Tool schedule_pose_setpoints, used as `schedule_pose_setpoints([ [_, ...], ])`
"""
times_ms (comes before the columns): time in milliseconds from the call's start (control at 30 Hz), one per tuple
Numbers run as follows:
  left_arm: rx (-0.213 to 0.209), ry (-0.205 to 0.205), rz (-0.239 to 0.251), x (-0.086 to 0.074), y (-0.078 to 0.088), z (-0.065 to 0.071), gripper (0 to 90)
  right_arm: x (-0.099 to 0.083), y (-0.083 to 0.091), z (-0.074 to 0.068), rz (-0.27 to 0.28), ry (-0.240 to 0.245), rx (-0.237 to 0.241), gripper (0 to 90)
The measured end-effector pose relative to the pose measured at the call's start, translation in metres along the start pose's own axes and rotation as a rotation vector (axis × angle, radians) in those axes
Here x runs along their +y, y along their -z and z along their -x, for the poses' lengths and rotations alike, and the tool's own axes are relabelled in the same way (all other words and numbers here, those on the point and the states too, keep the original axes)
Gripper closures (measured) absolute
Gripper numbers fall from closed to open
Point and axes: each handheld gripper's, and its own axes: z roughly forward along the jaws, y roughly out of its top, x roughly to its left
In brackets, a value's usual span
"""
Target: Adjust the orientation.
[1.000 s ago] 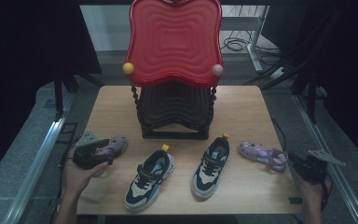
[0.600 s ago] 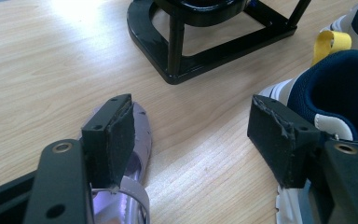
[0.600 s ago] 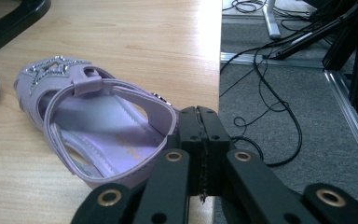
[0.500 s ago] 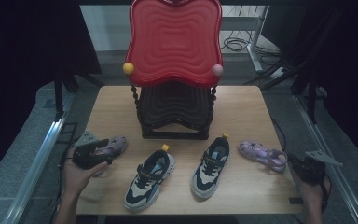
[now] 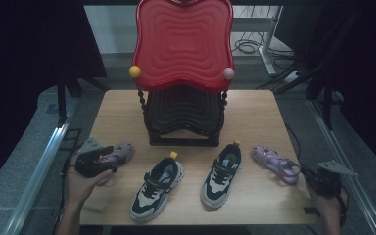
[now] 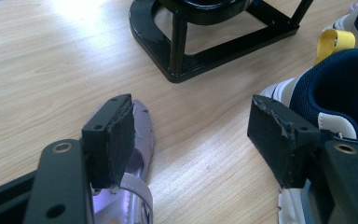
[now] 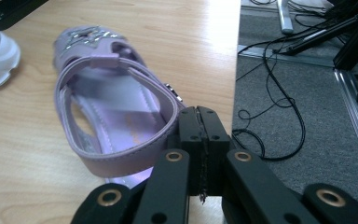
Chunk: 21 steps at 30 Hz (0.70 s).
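Note:
Two purple sandals and a pair of navy-and-white sneakers lie on the wooden table (image 5: 254, 112). My left gripper (image 5: 108, 159) rests by the left sandal (image 5: 120, 151) at the table's left edge. In the left gripper view it (image 6: 191, 140) is open with bare wood between the pads; the sandal (image 6: 142, 140) lies under the left pad and the left sneaker (image 6: 345, 88) sits behind the right one. My right gripper (image 5: 307, 174) hovers at the heel of the right sandal (image 5: 274, 164). In the right gripper view it (image 7: 200, 140) is shut, pads together, just behind the sandal's heel strap (image 7: 116, 161).
A red wavy tray (image 5: 183, 44) stands upright on a black rack (image 5: 183, 117) at the back middle of the table. The left sneaker (image 5: 156, 188) and right sneaker (image 5: 221, 175) lie between the sandals. Cables (image 7: 284, 93) trail over the grey floor past the table's right edge.

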Motion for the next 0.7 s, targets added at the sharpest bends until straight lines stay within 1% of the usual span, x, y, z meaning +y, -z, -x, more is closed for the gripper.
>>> schedule_pose_setpoints([
  [100,0.000,0.001,0.000,0.000,0.000,-0.001,32.5,-0.001,0.002,-0.005,-0.008,0.011,0.001,90.0],
  [133,0.000,0.001,-0.001,0.000,0.000,-0.001,32.5,-0.002,0.003,-0.008,-0.019,0.022,0.000,90.0],
  [300,0.001,0.004,0.001,-0.001,0.001,-0.001,32.5,-0.003,0.007,-0.014,-0.019,0.034,0.010,90.0],
  [433,0.002,0.005,0.002,-0.001,0.001,-0.002,32.4,-0.003,0.007,-0.019,-0.030,0.046,0.012,90.0],
  [533,0.002,0.005,0.002,-0.001,0.002,-0.002,32.5,-0.002,0.007,-0.021,-0.033,0.057,0.010,90.0],
  [700,0.004,0.006,0.003,-0.001,0.003,-0.002,32.5,-0.002,0.007,-0.020,-0.033,0.055,0.006,90.0],
])
